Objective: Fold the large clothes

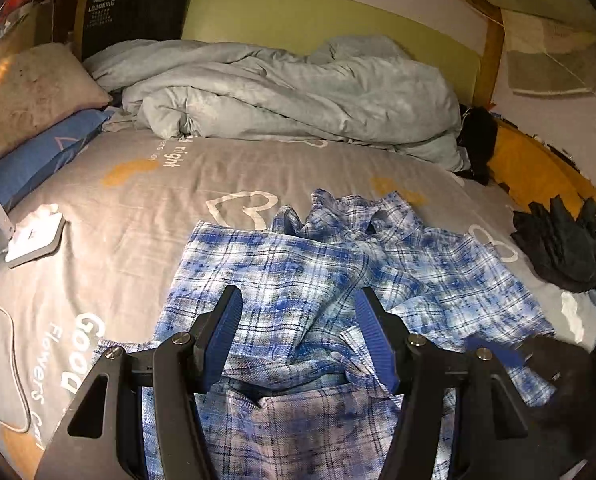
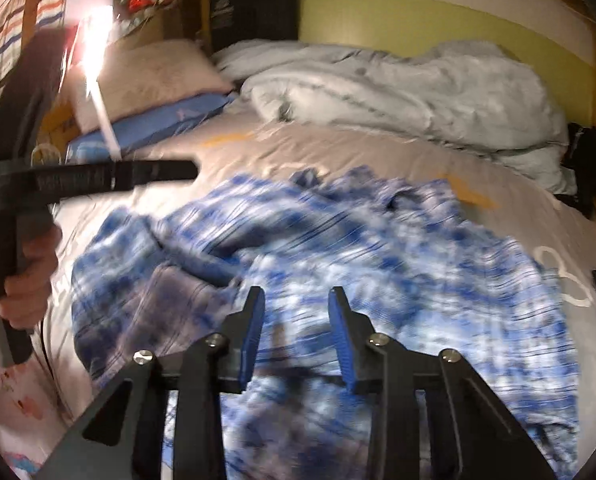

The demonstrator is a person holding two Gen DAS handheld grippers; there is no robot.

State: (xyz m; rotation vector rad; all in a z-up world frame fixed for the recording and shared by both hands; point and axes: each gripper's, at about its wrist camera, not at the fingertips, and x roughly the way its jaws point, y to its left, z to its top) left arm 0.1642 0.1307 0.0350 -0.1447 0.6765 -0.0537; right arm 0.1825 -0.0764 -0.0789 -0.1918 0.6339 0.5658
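Two grippers: both mine, both over the bed.
Shirt: my blue plaid shirt (image 1: 298,280) lies rumpled on the grey sheet (image 1: 138,220), partly spread, collar end away from me.
Left gripper (image 1: 298,332): jaws spread, nothing between the pads, cloth beneath them.
Right gripper (image 2: 296,332): jaws narrower but apart, empty, above the blurred shirt (image 2: 377,248).
Left hand (image 2: 26,276): wrapped round its gripper's handle.
Duvet (image 1: 290,92): bunched behind the shirt.

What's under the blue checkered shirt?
The blue plaid shirt lies crumpled on the grey bedsheet with white hearts and writing. Whatever print sits beneath the shirt is covered.
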